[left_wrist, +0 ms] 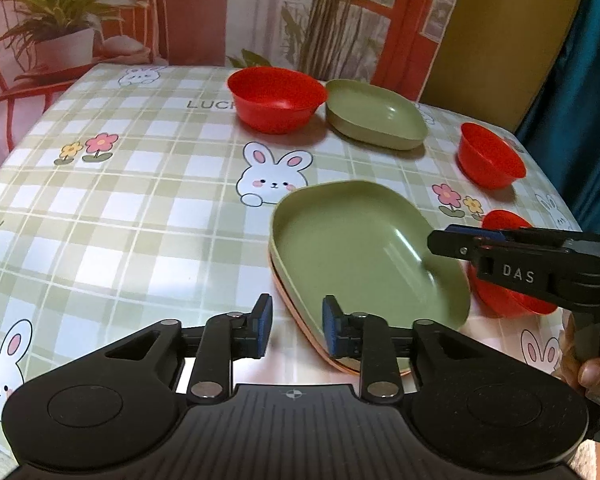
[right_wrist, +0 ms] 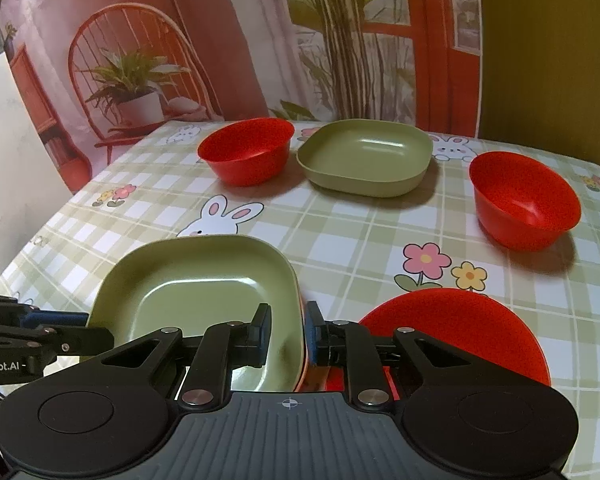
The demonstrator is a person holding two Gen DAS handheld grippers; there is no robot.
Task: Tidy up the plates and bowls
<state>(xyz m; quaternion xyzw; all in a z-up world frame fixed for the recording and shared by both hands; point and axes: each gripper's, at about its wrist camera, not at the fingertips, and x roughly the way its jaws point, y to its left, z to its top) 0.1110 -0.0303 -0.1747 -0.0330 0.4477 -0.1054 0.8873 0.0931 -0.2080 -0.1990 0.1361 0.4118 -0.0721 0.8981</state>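
A green square plate [left_wrist: 356,256] [right_wrist: 204,292] lies stacked on an orange plate [left_wrist: 300,320] near the table's front. My left gripper [left_wrist: 296,328] is open at the stack's near left corner, touching nothing. My right gripper [right_wrist: 287,334] straddles the green plate's right rim, jaws close to it on both sides; it also shows in the left wrist view [left_wrist: 460,240]. A second green plate [left_wrist: 376,114] [right_wrist: 366,156] sits at the back, next to a red bowl [left_wrist: 276,98] [right_wrist: 246,150]. Another red bowl [left_wrist: 490,156] [right_wrist: 524,200] is at right, and a third [left_wrist: 512,300] [right_wrist: 460,340] lies under my right gripper.
The table carries a green checked cloth with rabbits and flowers [left_wrist: 140,200]. A printed backdrop with a chair and plants [right_wrist: 140,60] hangs behind the far edge. The table's right edge [left_wrist: 556,184] is close to the right red bowl.
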